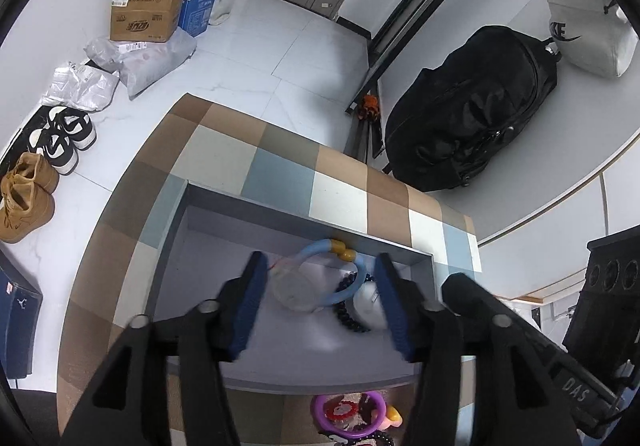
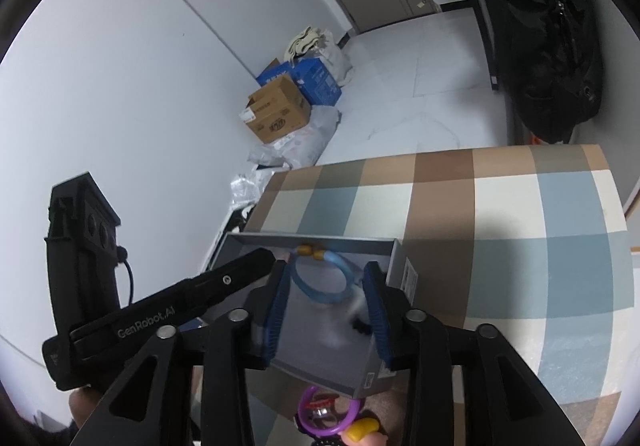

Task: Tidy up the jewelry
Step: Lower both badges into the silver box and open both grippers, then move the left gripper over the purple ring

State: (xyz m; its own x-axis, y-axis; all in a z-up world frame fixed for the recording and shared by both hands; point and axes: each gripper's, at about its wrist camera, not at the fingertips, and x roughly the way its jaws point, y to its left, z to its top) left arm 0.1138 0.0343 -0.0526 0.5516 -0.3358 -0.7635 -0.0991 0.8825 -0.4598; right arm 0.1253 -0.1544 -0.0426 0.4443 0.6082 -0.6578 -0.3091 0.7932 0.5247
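A grey open box (image 1: 280, 221) (image 2: 312, 240) sits on the checked tablecloth (image 1: 340, 197). Inside it lie a blue bangle with yellow beads (image 1: 362, 274) (image 2: 320, 298), a clear pouch (image 1: 292, 286), a black bead bracelet (image 1: 344, 316) and a white piece (image 1: 366, 306). My left gripper (image 1: 320, 258) hovers open over the box, its pads touching nothing. My right gripper (image 2: 326, 266) is also open above the box, the bangle lying loose below its fingers. A purple ring (image 1: 320, 416) (image 2: 306, 424) and a yellow piece (image 2: 362, 430) lie on the cloth in front of the box.
The table ends just beyond the box. On the floor behind stand a cardboard box (image 1: 146, 11), plastic bags (image 1: 156, 61) and shoes (image 1: 24, 193). A black backpack (image 1: 468, 105) rests on a white surface to the right.
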